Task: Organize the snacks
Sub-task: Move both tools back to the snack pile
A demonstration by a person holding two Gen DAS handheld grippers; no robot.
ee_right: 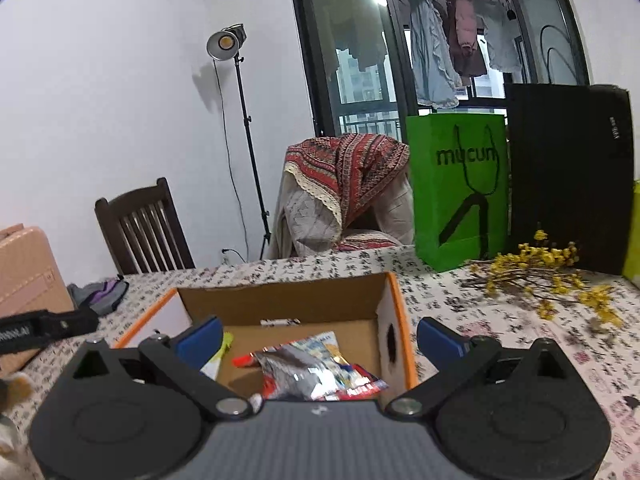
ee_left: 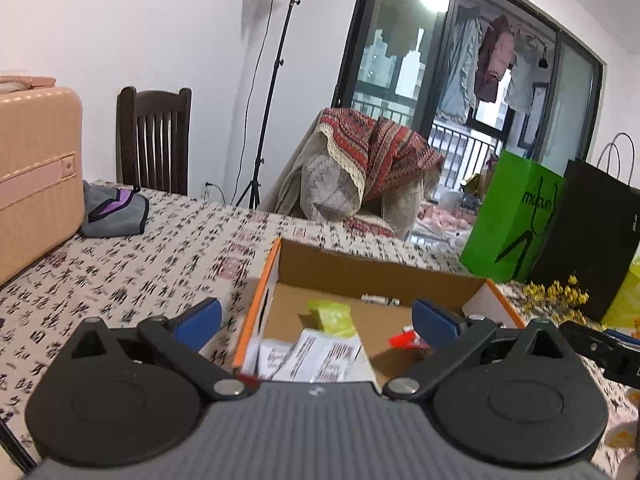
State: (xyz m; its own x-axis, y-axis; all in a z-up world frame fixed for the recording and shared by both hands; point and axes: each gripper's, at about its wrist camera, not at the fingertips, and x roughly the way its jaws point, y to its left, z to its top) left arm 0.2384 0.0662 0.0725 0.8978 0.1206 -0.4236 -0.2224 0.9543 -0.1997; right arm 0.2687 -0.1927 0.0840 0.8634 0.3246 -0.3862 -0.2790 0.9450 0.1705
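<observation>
Both grippers hang over an open cardboard box (ee_left: pixel 360 276) with orange edges that stands on a table (ee_left: pixel 132 276) under a cloth printed with calligraphy. The left gripper (ee_left: pixel 316 318) has its jaws spread wide and holds nothing; between and beyond its blue fingertips (ee_left: pixel 199 317) lie white printed packets (ee_left: pixel 316 354), a yellow-green packet (ee_left: pixel 332 314) farther in, and a small red wrapper (ee_left: pixel 404 338) near the right-hand jaw. The right gripper (ee_right: pixel 320 336) is likewise spread and empty; directly between its jaws a silver-and-red foil packet (ee_right: pixel 316 372) rests on the box floor, with the box's near side wall (ee_right: pixel 390 336) just inside the right-hand jaw.

Step in hand, as judged: the snacks seen are already in the box, and both tools stand empty above it, so this reads as a pause between placing one item and fetching another. No loose snack shows on the table in either view.

The next move calls for finding any snack left outside the box, most likely below or behind the cameras' field, and keeping the jaws clear of the box walls in drawing away. Dried yellow flowers (ee_right: pixel 552 276) lie beyond the right gripper's outer jaw.
</observation>
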